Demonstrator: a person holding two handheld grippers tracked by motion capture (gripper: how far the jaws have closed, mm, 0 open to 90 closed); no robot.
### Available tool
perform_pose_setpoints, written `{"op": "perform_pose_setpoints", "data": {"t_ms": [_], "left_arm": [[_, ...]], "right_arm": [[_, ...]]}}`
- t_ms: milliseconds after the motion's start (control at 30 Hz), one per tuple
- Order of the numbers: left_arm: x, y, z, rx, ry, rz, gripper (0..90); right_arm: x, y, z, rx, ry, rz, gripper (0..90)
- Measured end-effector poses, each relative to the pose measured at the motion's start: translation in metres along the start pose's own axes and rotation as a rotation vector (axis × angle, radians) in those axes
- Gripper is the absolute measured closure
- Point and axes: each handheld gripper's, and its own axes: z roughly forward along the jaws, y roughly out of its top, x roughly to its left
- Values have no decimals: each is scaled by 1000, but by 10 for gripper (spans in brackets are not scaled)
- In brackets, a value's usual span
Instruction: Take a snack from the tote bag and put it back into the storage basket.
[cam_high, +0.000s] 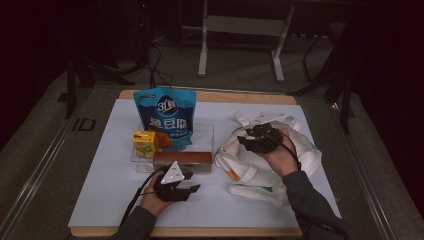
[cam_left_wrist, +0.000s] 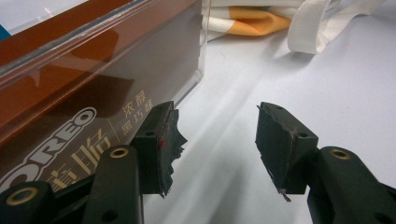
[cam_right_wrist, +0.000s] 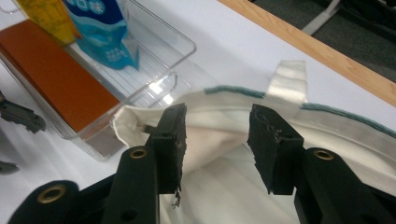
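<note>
Probably the cloth tote bag (cam_right_wrist: 224, 163) is soft, light and floppy; it lies on the worktop (cam_high: 110, 190) right of the clear tray (cam_right_wrist: 154, 56). Right gripper (cam_right_wrist: 217, 140) hovers at its rim, jaws half open, empty. Best hold: rim or strap (cam_right_wrist: 289, 81). Left gripper (cam_left_wrist: 217, 140) waits half open beside the brown Oreo box (cam_left_wrist: 70, 93).

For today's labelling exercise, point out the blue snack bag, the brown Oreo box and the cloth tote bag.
Blue snack bag (cam_high: 165, 117), high view, front panel.
Brown Oreo box (cam_left_wrist: 84, 88), left gripper view, long side face.
Cloth tote bag (cam_right_wrist: 219, 140), right gripper view, pale fabric between the jaws.
</note>
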Motion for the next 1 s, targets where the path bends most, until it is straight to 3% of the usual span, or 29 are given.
{"op": "perform_pose_setpoints", "data": {"t_ms": [533, 1000], "left_arm": [[0, 0, 0, 1, -1, -1, 477], [-1, 0, 0, 4, 2, 6, 477]], "right_arm": [[-22, -22, -20, 34, -49, 16, 555], [-37, -45, -25, 69, -71, 35, 545]]}}
